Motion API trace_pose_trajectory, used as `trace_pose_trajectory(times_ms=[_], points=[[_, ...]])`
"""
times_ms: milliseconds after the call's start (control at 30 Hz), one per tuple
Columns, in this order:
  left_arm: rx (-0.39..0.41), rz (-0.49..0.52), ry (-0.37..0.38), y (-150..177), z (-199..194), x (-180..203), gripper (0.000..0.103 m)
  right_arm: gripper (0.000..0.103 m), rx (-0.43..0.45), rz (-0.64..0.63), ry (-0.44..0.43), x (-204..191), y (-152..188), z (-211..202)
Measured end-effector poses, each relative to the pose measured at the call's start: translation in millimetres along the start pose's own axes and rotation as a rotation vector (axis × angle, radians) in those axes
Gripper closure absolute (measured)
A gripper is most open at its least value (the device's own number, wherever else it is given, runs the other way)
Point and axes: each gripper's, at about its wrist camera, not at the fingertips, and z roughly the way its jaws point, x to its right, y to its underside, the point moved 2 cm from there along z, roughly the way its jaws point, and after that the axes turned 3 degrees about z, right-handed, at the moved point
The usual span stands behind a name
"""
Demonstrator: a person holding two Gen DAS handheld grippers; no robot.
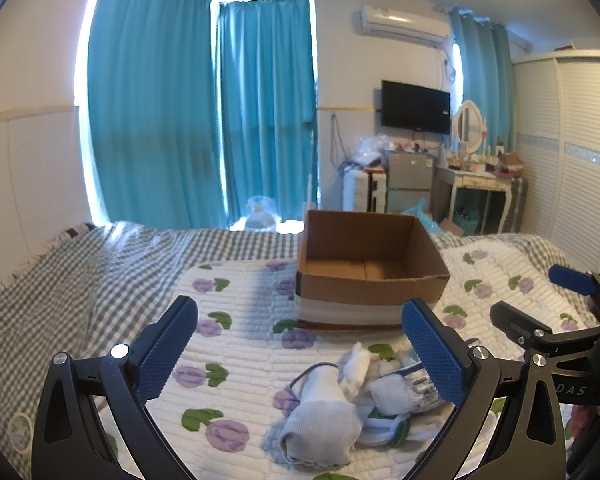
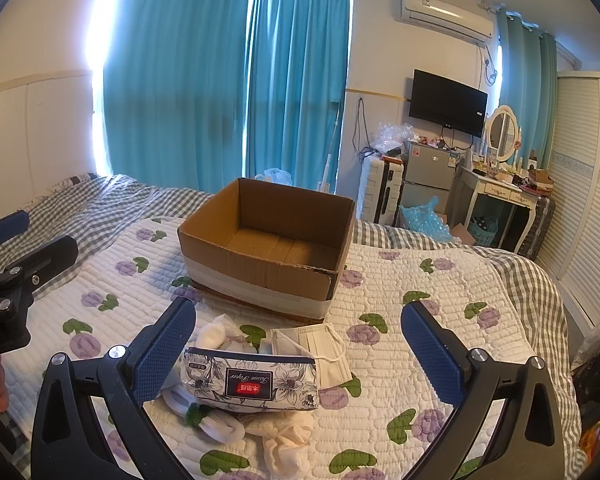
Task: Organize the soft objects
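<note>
Both the left gripper point(image 1: 300, 360) and right gripper point(image 2: 299, 354) are spread wide holding nothing, the cardboard box point(image 2: 260, 248) ahead sits empty, and the socks point(image 1: 320, 424), face mask point(image 2: 320, 350) and tissue pack point(image 2: 252, 380) wait just below them.

Both cameras sit low over the bed point(image 1: 100, 280), facing the curtains point(image 2: 220, 80) and far wall; the left wrist view looks from the left, the right wrist view from the right; the 2 share the cardboard box point(image 1: 364, 276), close ahead, and the soft pile point(image 2: 244, 376).
</note>
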Motion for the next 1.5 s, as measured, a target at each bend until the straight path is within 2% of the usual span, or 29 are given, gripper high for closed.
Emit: trace_pose_trajectory(times_ms=[233, 333, 400, 533, 700, 833, 967, 1167, 1233, 1367, 1467, 1500], points=[[0.042, 0.001, 0.01, -9, -16, 0, 0.0, 0.0, 0.023, -0.015, 0.001, 0, -4, -12], [0.043, 0.008, 0.012, -10, -20, 0, 0.0, 0.0, 0.007, -0.022, -0.011, -2, -5, -13], [0.021, 0.016, -0.002, -6, -16, 0, 0.0, 0.0, -0.019, -0.033, -0.019, -5, -2, -9], [-0.096, 0.018, -0.034, 19, 8, -3, 0.0, 0.0, -0.117, -0.079, -0.037, -18, 21, 17], [-0.234, 0.006, -0.008, 56, 46, 1, 0.001, 0.0, -0.219, -0.121, -0.056, -34, 53, 52], [-0.33, 0.005, 0.003, 79, 70, 5, 0.016, 0.0, -0.274, -0.131, -0.072, -38, 69, 70], [-0.412, -0.021, 0.048, 93, 86, 5, 0.02, 0.0, -0.292, -0.128, -0.079, -39, 73, 80], [-0.506, 0.005, 0.093, 109, 100, 16, 0.038, 0.0, -0.3, -0.144, -0.078, -42, 74, 85], [-0.514, 0.01, 0.11, 110, 102, 18, 0.048, 0.0, -0.302, -0.154, -0.074, -43, 75, 86], [-0.517, 0.024, 0.122, 110, 99, 19, 0.058, 0.002, -0.311, -0.169, -0.062, -44, 76, 88], [-0.503, 0.032, 0.123, 105, 94, 19, 0.065, 0.014, -0.331, -0.2, -0.028, -44, 77, 91], [-0.496, 0.034, 0.12, 102, 93, 17, 0.067, 0.016, -0.333, -0.199, -0.025, -42, 77, 91]])
